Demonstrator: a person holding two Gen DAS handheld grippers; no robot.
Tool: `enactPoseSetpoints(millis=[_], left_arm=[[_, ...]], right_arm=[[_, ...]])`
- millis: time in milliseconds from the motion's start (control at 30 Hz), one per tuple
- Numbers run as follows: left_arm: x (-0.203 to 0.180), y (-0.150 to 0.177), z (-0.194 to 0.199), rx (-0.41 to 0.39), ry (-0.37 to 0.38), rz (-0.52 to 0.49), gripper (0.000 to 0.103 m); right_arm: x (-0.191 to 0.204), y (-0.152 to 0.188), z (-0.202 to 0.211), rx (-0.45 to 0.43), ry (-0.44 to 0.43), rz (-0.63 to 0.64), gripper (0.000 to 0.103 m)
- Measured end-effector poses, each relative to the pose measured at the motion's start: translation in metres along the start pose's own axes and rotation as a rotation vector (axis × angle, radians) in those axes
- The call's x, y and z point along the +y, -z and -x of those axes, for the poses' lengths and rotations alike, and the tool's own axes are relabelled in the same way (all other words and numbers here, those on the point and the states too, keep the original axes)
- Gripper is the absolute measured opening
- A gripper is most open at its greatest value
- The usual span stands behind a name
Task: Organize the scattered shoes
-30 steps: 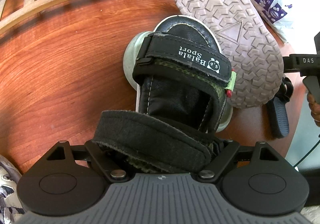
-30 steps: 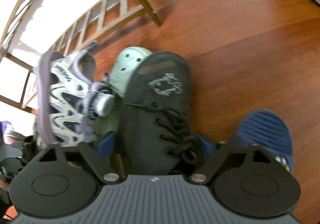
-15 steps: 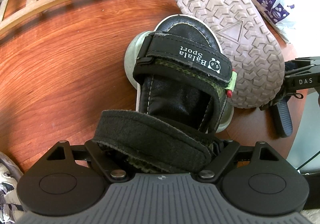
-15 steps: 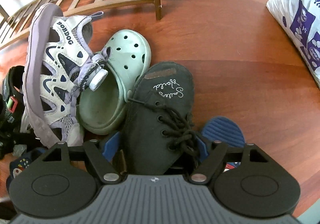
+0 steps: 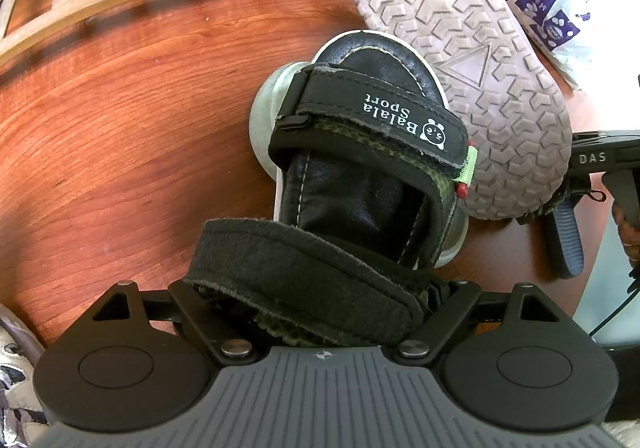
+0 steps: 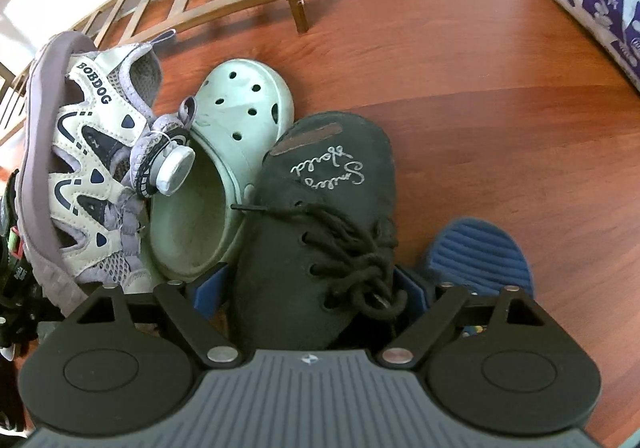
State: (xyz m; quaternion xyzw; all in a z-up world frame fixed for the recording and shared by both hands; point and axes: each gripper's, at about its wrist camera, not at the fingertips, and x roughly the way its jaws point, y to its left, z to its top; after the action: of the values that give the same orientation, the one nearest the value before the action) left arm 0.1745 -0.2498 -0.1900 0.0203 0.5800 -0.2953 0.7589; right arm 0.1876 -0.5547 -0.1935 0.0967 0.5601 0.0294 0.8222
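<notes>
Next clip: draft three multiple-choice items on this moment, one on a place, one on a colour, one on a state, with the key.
1. Where does the pale green clog lie?
A. Between the BOBDOG shoe and the black lace-up shoe
B. On the wooden rack
C. On top of the plastic bag

2. What colour is the lettering on the strap of the black sandal?
A. Red
B. White
C. Yellow

3. How does the BOBDOG shoe lie?
A. Upright on its sole
B. On its side
C. Hanging from the rack

Key:
1 A, the right wrist view shows the clog with one of those shoes on each side.
2 B, "Balala Sport" reads white on the black strap.
3 B, its lilac sole edge faces sideways and its upper faces the camera.
</notes>
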Motion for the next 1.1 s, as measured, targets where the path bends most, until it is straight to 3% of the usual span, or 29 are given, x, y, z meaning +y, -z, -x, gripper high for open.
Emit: enactPoseSetpoints(millis=[33,267,600,1100], left_arm=[[-0.003,-0.007,-0.001,-0.014,-0.014,0.035,0.084],[-0.006,-0.006,0.0,-0.057,-0.051,0.024,0.077],[-0.003,-0.013,0.023,-0.126,-0.083,0.072,0.076],[-0.002,0.024,0.079,-0.209,-0.15,0.152,0.076]], right_arm=[[0.001,0.0,-0.001,0.003,0.002,0.0,0.083],[0.001,0.0,0.004,-0.006,0.021,-0.009,0.08],[0.004,0.019,0.05,-0.07,0.02,-0.021,0.08],[0.035,0.05,0.106,-0.117,-0.036,0.024,0.08]])
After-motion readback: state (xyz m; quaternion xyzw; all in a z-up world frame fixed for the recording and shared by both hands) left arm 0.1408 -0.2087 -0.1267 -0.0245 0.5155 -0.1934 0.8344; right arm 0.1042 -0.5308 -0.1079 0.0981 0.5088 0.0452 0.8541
